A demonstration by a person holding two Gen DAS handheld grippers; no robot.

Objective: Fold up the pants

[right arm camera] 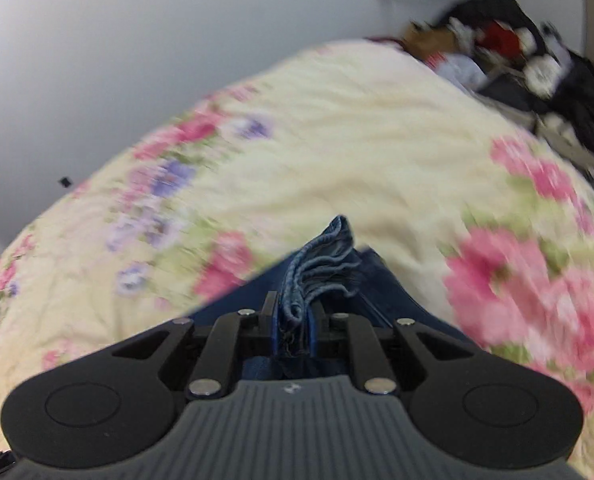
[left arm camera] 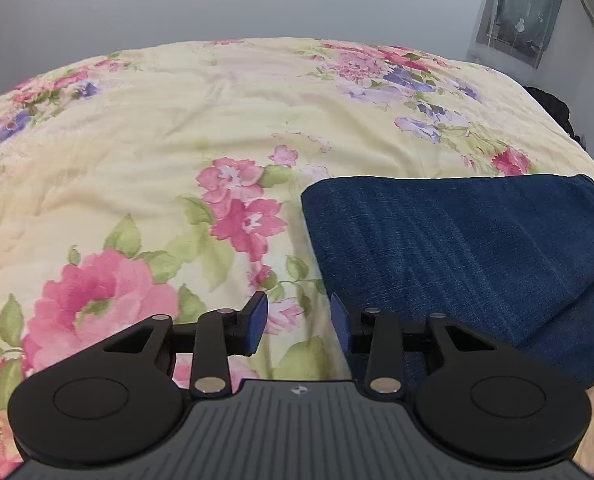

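Dark blue denim pants (left arm camera: 457,248) lie folded on the flowered bedspread, at the right of the left wrist view. My left gripper (left arm camera: 299,320) is open and empty, low over the bedspread at the pants' left edge, its right finger over the denim. In the right wrist view my right gripper (right arm camera: 293,320) is shut on a bunched stack of denim hems (right arm camera: 321,268) and holds them above the bed. The right wrist view is blurred by motion.
The cream bedspread (left arm camera: 177,152) with pink and purple flowers covers the whole bed. A grey wall stands behind it. A pile of dark bags and clutter (right arm camera: 529,60) sits off the bed's far right corner. A curtained window (left arm camera: 525,4) is at the upper right.
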